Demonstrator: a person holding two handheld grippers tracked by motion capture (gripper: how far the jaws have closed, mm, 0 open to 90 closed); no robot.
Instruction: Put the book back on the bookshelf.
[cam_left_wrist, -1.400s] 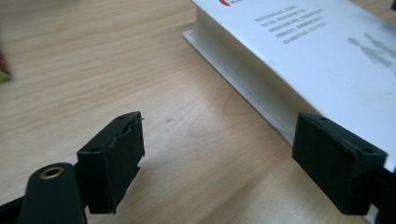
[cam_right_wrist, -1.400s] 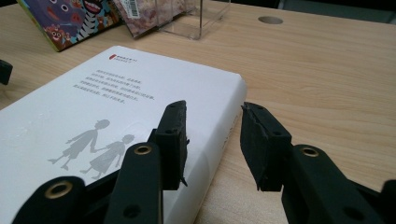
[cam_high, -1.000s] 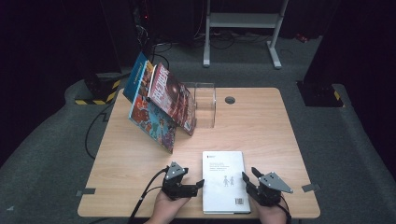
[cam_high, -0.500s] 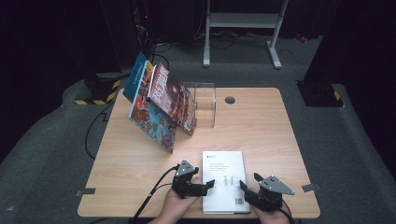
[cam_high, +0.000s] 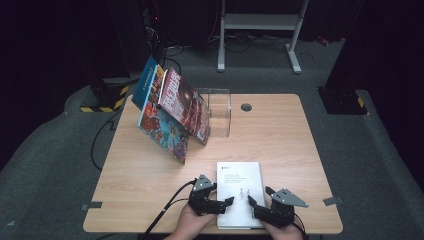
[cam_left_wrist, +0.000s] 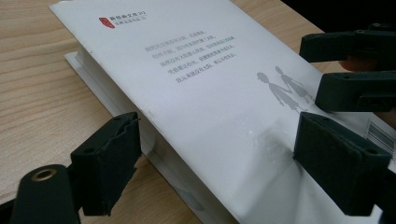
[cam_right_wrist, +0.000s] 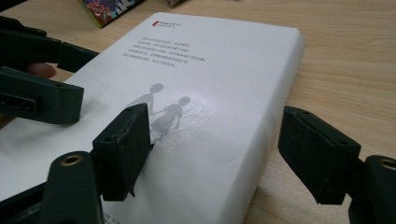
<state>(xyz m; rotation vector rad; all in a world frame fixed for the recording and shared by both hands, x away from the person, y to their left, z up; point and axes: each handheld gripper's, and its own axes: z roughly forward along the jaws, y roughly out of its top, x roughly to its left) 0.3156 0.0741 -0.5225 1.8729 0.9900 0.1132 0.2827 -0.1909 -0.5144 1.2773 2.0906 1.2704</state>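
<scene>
a white paperback book (cam_high: 241, 192) lies flat at the near edge of the wooden table (cam_high: 280, 140), cover up, between my two grippers. my left gripper (cam_high: 222, 202) sits at the book's left long edge with its jaws spread, one pad low beside the edge on the table side and the other over the cover; neither pad presses on it. my right gripper (cam_high: 252, 204) straddles the right long edge in the same way, its jaws having just been opening, the book between them but not squeezed. farther back, a few colourful books (cam_high: 172, 112) lean against a clear acrylic stand (cam_high: 220, 112), well apart from the white one.

i judge the white book to be moderately heavy and fairly stiff as a block, though the glossy cover looks slippery and a single cover would flex or lift away from the pages if pinched alone. the surest hold, as i read it, is across the full thickness at a long edge, one pad under and one on top, near the middle of that edge so the book does not droop or fan open.
</scene>
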